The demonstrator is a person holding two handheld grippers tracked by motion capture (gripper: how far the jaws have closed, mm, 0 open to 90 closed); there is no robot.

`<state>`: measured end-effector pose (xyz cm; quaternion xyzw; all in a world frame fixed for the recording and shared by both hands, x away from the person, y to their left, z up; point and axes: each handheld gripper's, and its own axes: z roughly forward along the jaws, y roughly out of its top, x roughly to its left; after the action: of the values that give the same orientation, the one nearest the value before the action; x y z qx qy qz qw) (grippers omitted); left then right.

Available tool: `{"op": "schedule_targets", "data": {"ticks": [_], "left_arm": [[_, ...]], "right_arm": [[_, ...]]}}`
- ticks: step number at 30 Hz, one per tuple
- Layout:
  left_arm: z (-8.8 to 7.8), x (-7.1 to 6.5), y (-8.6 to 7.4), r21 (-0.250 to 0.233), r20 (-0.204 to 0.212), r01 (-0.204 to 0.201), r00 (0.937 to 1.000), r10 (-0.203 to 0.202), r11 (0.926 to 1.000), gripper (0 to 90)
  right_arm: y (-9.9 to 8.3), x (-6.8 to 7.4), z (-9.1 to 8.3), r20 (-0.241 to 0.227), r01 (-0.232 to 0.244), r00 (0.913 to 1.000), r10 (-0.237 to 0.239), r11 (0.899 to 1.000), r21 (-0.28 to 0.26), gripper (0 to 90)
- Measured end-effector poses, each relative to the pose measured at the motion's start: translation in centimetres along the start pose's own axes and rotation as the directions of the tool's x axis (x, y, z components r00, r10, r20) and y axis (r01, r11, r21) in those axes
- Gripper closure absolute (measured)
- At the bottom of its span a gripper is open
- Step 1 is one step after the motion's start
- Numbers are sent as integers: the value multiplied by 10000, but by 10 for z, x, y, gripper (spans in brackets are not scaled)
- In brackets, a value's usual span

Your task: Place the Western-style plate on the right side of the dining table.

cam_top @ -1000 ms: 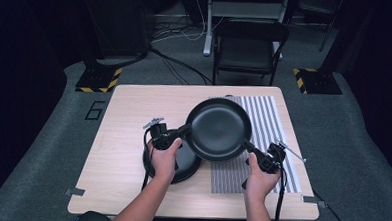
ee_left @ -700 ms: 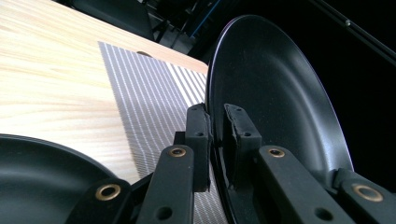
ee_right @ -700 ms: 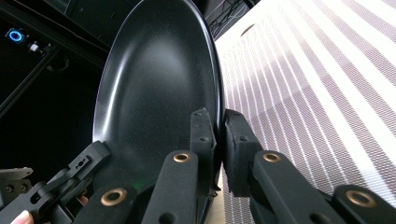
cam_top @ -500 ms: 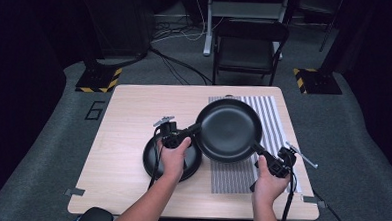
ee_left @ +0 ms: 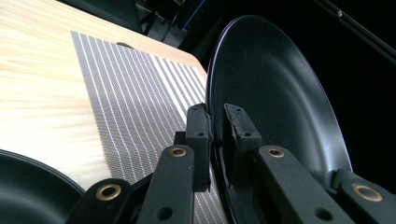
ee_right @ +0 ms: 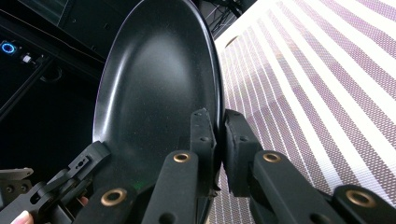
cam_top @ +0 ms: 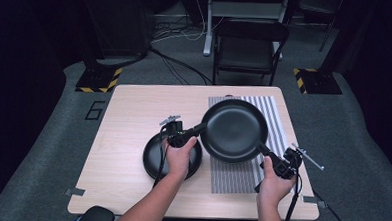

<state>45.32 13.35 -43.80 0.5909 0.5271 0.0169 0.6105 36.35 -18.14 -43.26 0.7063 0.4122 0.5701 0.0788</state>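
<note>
a: how is the left gripper (cam_top: 197, 130) posed?
b: it is held in the left hand (cam_top: 179, 155), whose forearm comes in from the bottom edge and slants up and to the right. its fingers (ee_left: 200, 135) are closed on the near-left rim of the black plate (cam_top: 234, 130), with only the rim's thickness between them.

a: and the right gripper (cam_top: 265, 151)?
b: it is gripped by the right hand (cam_top: 272, 180) near the front right of the tabletop (cam_top: 129, 112), pointed up and to the left. its fingers (ee_right: 204, 135) are pinched narrowly on the plate's near-right rim, one on each face.

a: where is the plate seen?
b: it is carried between both grippers above the striped mat (cam_top: 278, 119), over the right half of the tabletop. in the gripper views it is seen edge-on, apart from the mat.

a: what else is shown?
b: a second black dish (cam_top: 154, 161) is lying flat on the tabletop under the left hand, just beside the mat's left edge. a dark chair (cam_top: 247, 47) is seen beyond the far edge.
</note>
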Motion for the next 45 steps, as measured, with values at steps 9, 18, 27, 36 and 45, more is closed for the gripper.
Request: {"op": "schedule_targets", "data": {"ticks": [9, 18, 27, 36, 45], "left_arm": [[15, -2, 3, 181, 36, 50, 10000, -50, 9998, 815], [25, -4, 12, 238, 1, 109, 9999, -109, 9997, 816], [38, 0, 19, 484, -164, 280, 9995, -273, 9984, 816], [56, 7, 19, 615, -289, 493, 9984, -476, 9969, 817], [70, 9, 19, 874, -283, 727, 9971, -705, 9935, 821]], "right_arm": [[9, -7, 2, 155, -70, 9999, 71, 9999, -78, 834], [20, -8, 8, 156, -69, 9999, 70, 10000, -63, 833], [30, -11, 18, 234, -65, 9997, 64, 10000, 25, 833], [36, -20, 32, 450, -216, 9988, 210, 9997, 121, 833], [42, -30, 36, 556, -416, 9976, 406, 9990, 155, 834]]}}
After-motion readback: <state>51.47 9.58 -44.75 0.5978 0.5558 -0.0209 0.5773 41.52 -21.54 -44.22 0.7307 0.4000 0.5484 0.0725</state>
